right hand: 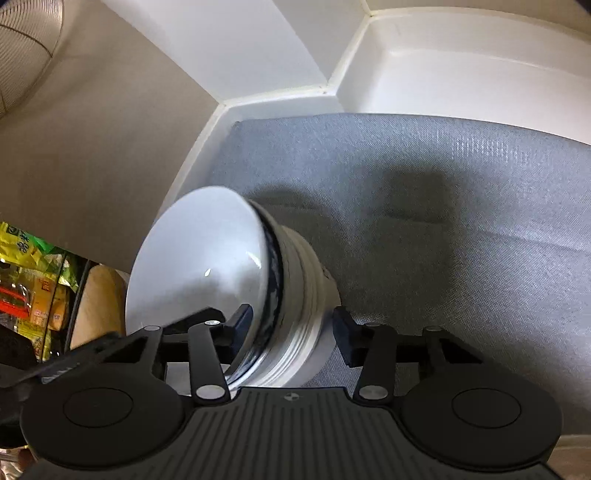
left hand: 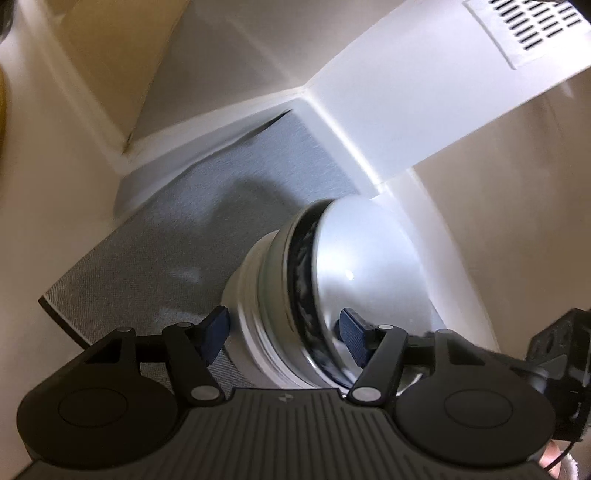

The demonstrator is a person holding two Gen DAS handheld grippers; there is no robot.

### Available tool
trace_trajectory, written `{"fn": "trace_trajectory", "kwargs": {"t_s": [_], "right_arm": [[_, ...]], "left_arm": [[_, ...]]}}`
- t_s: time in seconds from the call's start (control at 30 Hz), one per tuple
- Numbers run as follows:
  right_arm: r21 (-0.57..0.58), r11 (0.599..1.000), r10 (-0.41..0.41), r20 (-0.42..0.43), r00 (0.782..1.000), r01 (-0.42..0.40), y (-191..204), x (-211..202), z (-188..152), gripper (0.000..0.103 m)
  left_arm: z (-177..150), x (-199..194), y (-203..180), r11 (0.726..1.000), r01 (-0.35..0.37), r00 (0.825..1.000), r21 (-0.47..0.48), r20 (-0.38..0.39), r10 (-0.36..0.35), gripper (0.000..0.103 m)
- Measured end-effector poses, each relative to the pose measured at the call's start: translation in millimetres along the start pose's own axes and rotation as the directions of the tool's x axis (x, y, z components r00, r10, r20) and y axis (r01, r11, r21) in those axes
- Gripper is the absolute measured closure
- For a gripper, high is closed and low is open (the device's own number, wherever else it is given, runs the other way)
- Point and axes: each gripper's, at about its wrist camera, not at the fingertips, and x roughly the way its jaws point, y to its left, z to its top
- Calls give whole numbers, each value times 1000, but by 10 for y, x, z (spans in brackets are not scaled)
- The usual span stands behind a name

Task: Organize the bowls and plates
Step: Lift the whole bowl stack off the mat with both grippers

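Observation:
A stack of nested white bowls [left hand: 295,295], with a dark blue pattern band near the rim, stands on the grey shelf liner [left hand: 177,236] inside a white cabinet. It also shows in the right wrist view [right hand: 266,280]. My left gripper [left hand: 286,336] straddles the stack's rim, one blue pad inside the top bowl and one outside; the jaws are wide and do not visibly press it. My right gripper [right hand: 291,328] straddles the opposite rim the same way. The other gripper's black body [left hand: 554,350] shows at the right edge.
White cabinet walls [left hand: 369,110] close in the shelf at the back and side. The grey liner [right hand: 424,206] stretches wide beside the stack. A vent grille [left hand: 532,26] is above. Coloured packages [right hand: 29,280] and a fan guard [right hand: 22,48] lie outside at left.

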Motion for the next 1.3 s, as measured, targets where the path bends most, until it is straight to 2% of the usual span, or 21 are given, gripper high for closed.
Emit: {"fn": "trace_trajectory", "kwargs": {"t_s": [0.07,0.4,0.47,0.5,0.57,0.63,0.73,0.8,0.87,1.1,1.27,1.3], "right_arm": [[9,1000,1,-14,1000,-1,-17,19,-38,55],[38,999,19,-6,1000,-19,-71,45,-69,58],[53,998,30,-9,1000,-29,-100,48,-62,55],[56,998,35,-10,999,-34,-112,51,-59,53],[55,998,39,-8,999,-39,-135,60,-52,51],[53,998,34,-3,999,-34,-151,68,-45,44],[83,996,36,-2,999,-35,-209,119,-17,32],[127,989,76,-8,997,-75,-235,155,-19,36],[122,990,64,-2,998,-64,-192,154,-32,36],[106,994,25,-15,1000,-24,-88,83,-72,44],[102,995,18,-14,1000,-16,-59,34,-109,44],[103,995,17,-17,1000,-15,-56,34,-111,44]], "left_arm": [[15,40,-3,1000,-24,1000,4,4,24,34],[19,110,23,1000,-13,1000,10,1,13,34],[-4,183,75,1000,-22,999,-15,-43,22,34],[-15,225,104,999,-31,998,-24,-61,29,30],[-51,237,93,1000,-24,999,-12,-29,24,25],[-35,254,105,1000,-11,1000,-24,-20,10,22],[-27,277,185,995,43,999,-86,-14,-44,21],[-21,274,246,991,60,998,-119,-14,-62,24],[-29,245,315,991,67,997,-119,-26,-70,29],[-80,182,299,996,42,998,-77,-36,-45,30],[-107,137,233,997,44,998,-60,-36,-46,30],[-43,228,178,997,41,998,-63,-36,-44,30]]}}
